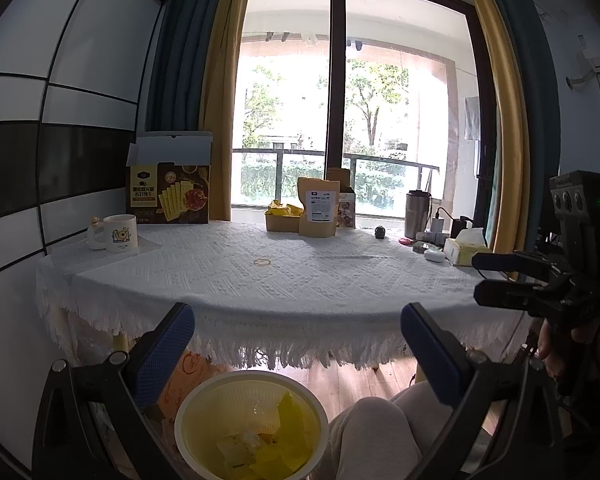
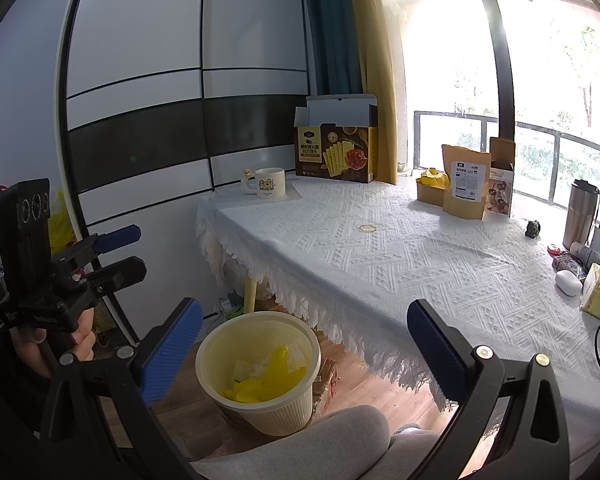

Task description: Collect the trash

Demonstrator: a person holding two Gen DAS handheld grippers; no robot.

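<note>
**Ana:** While both tools are hovering over the bin, which is sitting on the floor just in front of the surface, what is lying in it?

**Ben:** Yellow wrappers and some pale crumpled paper are lying inside the bin. Beyond the bin, at the back of the surface, more yellow wrappers are poking out of a small cardboard box, and a thin ring is resting on the cloth nearer the bin.

**Ana:** How are you expecting those wrappers to handle?

**Ben:** I am judging them light, thin and crinkly, likely slippery, so pinching a raised fold near the top of the heap looks safest. The ring is lying flat, so it would be fiddly; one finger would have to slide under its edge.

**Ana:** And the tools?

**Ben:** The left hand-held gripper is standing wide apart with nothing between its blue pads, touching nothing. The right hand-held gripper is spread just as wide and is carrying nothing either. Each is hanging above the bin, well short of the box.
</note>
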